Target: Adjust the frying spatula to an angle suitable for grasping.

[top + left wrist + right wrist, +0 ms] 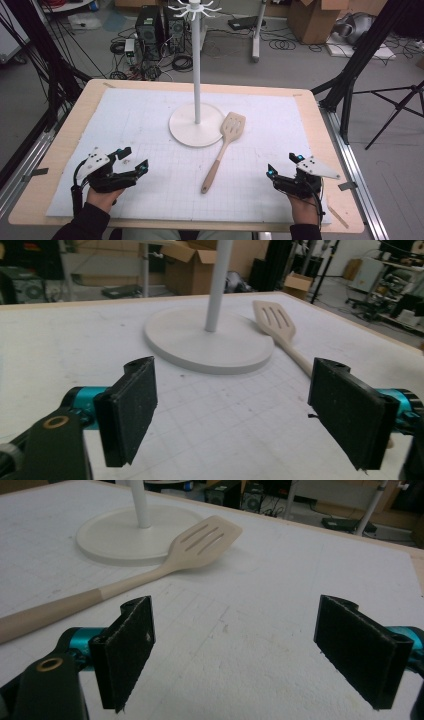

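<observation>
On the white-matted tabletop (150, 107), the tall hook-topped stand (196, 90) waits at centre, its round base propping the slotted head of a wooden spatula (223, 150) whose handle angles back toward me, easy to reach. My left hand-held gripper (134, 159) and right hand-held gripper (283, 165) rest wide-jawed and empty on either side; I can read no writing anywhere.

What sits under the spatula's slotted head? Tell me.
The spatula lies with its slotted head's edge resting on the rim of the stand's round base; the rest lies over the white mat. What lies directly beneath the head is covered.
</observation>
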`<action>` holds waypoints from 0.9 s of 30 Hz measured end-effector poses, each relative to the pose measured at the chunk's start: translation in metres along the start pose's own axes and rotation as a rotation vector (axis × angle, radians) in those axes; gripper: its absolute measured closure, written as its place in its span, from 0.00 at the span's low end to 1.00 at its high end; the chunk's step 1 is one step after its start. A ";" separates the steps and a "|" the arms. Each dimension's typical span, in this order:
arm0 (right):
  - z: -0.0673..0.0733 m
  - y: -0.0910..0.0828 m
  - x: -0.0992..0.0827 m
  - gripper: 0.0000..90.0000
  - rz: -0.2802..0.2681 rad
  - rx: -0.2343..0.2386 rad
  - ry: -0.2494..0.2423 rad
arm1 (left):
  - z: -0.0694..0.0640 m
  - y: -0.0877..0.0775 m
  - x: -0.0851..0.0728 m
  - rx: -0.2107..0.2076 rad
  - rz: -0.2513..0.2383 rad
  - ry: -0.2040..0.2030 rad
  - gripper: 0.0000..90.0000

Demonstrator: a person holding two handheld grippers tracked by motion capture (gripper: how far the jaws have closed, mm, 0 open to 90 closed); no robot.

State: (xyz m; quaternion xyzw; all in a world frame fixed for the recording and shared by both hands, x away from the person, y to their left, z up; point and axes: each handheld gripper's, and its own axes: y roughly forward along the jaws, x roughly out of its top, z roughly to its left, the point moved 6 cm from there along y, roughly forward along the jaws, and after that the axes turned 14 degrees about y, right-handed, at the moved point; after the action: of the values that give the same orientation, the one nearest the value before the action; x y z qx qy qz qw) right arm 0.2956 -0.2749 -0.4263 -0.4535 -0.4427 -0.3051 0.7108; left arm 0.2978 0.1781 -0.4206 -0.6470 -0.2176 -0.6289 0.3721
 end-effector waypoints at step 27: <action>0.001 0.000 -0.001 0.17 0.009 0.008 0.010 | -0.102 0.151 0.006 -0.234 0.314 0.032 0.34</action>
State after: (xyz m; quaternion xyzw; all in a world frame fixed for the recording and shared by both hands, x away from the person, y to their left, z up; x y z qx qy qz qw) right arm 0.2948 -0.2742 -0.4272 -0.4510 -0.4383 -0.3023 0.7163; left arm 0.3452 0.0055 -0.4527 -0.7017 -0.0334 -0.5945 0.3913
